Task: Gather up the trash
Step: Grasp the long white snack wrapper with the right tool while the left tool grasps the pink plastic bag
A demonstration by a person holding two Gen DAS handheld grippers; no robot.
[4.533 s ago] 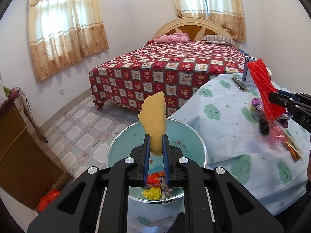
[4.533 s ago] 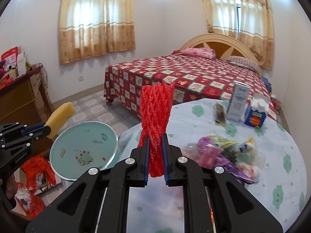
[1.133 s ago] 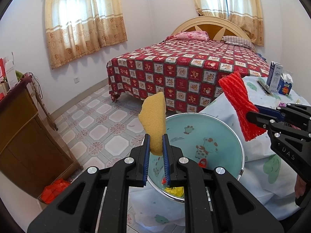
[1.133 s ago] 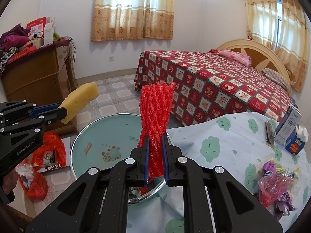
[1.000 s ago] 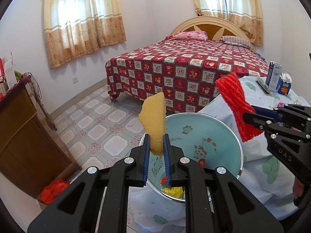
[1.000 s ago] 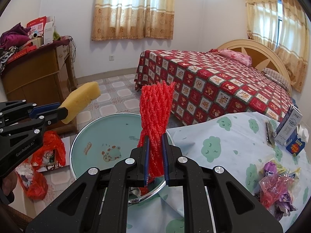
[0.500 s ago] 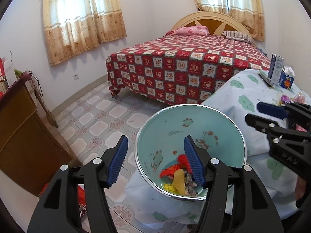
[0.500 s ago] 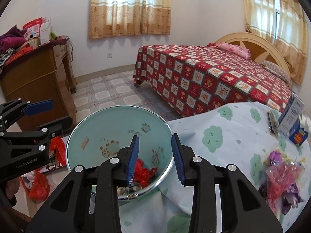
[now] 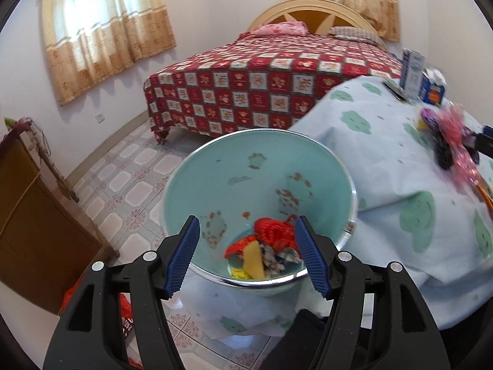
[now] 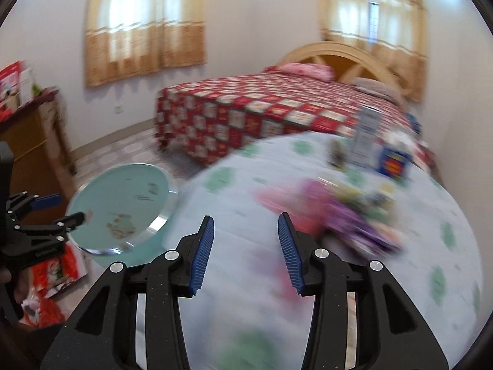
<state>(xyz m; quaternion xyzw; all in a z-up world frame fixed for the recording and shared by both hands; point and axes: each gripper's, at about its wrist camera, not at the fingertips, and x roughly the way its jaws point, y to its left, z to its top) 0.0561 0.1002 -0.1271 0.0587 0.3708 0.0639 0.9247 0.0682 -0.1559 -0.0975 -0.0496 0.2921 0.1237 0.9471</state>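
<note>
A teal bowl (image 9: 215,178) stands at the table's edge and holds the yellow sponge (image 9: 255,260), the red mesh (image 9: 275,231) and other scraps. My left gripper (image 9: 246,254) is open and empty just above the bowl's near rim. My right gripper (image 10: 245,246) is open and empty over the tablecloth, in a blurred view. The bowl shows at its left (image 10: 123,203). A pile of pink and purple wrappers (image 10: 348,212) lies ahead to the right; it also shows in the left wrist view (image 9: 453,135).
A table with a pale blue cloud-print cloth (image 9: 385,166) fills the right. A carton (image 9: 413,72) and a small blue box (image 9: 434,88) stand at its far edge. A bed with a red quilt (image 9: 271,86) is behind. A wooden cabinet (image 9: 34,225) stands left.
Both grippers opened and dropped the sponge and red mesh into the bowl. The right gripper has since swung right, toward the wrapper pile.
</note>
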